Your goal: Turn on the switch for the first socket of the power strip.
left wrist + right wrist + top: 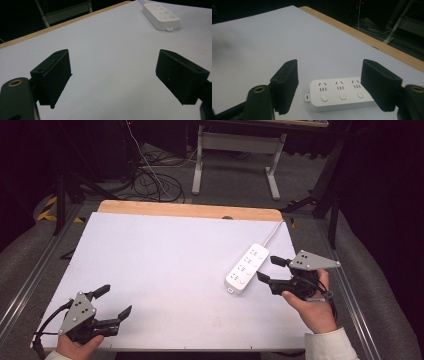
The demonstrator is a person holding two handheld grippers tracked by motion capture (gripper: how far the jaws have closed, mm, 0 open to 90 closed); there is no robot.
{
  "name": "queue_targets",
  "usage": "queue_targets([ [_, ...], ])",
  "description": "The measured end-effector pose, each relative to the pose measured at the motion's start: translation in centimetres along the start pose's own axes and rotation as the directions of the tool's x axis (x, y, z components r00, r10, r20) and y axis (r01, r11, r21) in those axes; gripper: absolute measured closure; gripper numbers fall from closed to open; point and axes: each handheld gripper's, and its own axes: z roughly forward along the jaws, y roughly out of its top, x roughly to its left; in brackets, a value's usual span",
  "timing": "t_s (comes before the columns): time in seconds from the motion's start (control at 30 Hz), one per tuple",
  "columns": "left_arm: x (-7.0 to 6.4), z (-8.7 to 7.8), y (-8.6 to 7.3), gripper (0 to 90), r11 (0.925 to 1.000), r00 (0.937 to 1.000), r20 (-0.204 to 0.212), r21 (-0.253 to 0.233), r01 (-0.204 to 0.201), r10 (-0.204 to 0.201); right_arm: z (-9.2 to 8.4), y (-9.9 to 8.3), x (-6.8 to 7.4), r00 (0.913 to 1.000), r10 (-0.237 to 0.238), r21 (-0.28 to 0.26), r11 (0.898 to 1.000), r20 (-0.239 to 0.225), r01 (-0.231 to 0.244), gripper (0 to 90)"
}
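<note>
A white power strip (246, 268) lies flat on the white table (165, 270), toward the right side and angled, with its white cord (272, 234) running off toward the far right corner. A strip of bare wood (190, 210) edges the table's far side.

The right gripper (268, 268), held in the person's right hand (310, 307), sits just to the right of the power strip with its jaws spread wide and nothing between them. In the right gripper view the strip (342, 93) lies just ahead of the jaws, three sockets and three round buttons facing up, and the right-hand jaw covers its far end. Whether that jaw touches the strip is hard to tell from this angle; in the high view the jaws look close to it but apart.

The left gripper (116, 301) is near the front left corner of the table, held in the left hand (75, 347), well apart from the power strip. Its jaws are also wide open and hold nothing. In the left gripper view bare table lies between the jaws, and the power strip (161, 16) shows far off at the upper right.

Beyond the table, cables (150, 180) lie on the grey floor beside a white table frame (235, 160).
</note>
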Motion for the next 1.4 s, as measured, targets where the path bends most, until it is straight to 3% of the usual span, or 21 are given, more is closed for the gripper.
queue_targets([
  [0.17, -0.1, 0.0, 0.0, 13.8, 1.0000, 1.0000, 0.002, -0.002, 0.003, -0.003, -0.3, -1.2, 1.0, 0.9979, 0.014, -0.026, 1.000, -0.063, -0.015, 27.2],
  [0.47, 0.0, 0.0, 0.0, 13.8, 0.9999, 0.9998, 0.009, -0.001, 0.016, -0.016, 0.2, -3.6, 2.3, 0.9881, 0.060, -0.012, 0.998, -0.142, -0.063, 20.9],
  [0.57, -0.1, 0.0, -0.1, 13.9, 0.9999, 0.9999, 0.013, 0.002, 0.011, -0.011, 0.6, -4.5, 2.6, 0.9853, 0.078, -0.006, 0.997, -0.152, -0.080, 20.2],
  [0.77, -0.2, -0.1, -0.1, 13.9, 1.0000, 0.9999, 0.013, 0.003, 0.005, -0.005, 1.5, -6.3, 2.9, 0.9859, 0.060, -0.016, 0.998, -0.156, -0.063, 20.0],
  [0.93, -0.3, -0.1, -0.1, 14.0, 1.0000, 0.9999, 0.014, 0.003, 0.005, -0.005, 2.0, -8.1, 2.9, 0.9786, 0.044, -0.055, 0.997, -0.201, -0.056, 21.0],
  [1.17, -0.2, -0.1, -0.1, 13.8, 1.0000, 0.9999, 0.015, 0.002, 0.002, -0.003, 2.6, -10.6, 2.7, 0.9818, 0.060, -0.085, 0.994, -0.180, -0.076, 19.0],
  [1.3, -0.2, 0.0, -0.2, 13.9, 0.9999, 0.9997, 0.018, 0.001, 0.014, -0.014, 3.1, -12.1, 2.6, 0.9778, 0.062, -0.064, 0.995, -0.200, -0.076, 15.6],
  [1.4, 0.0, 0.2, -0.3, 13.9, 0.9999, 0.9999, 0.014, 0.011, 0.007, -0.007, 3.7, -12.8, 2.9, 0.9754, 0.080, -0.002, 0.997, -0.205, -0.083, 15.0],
])
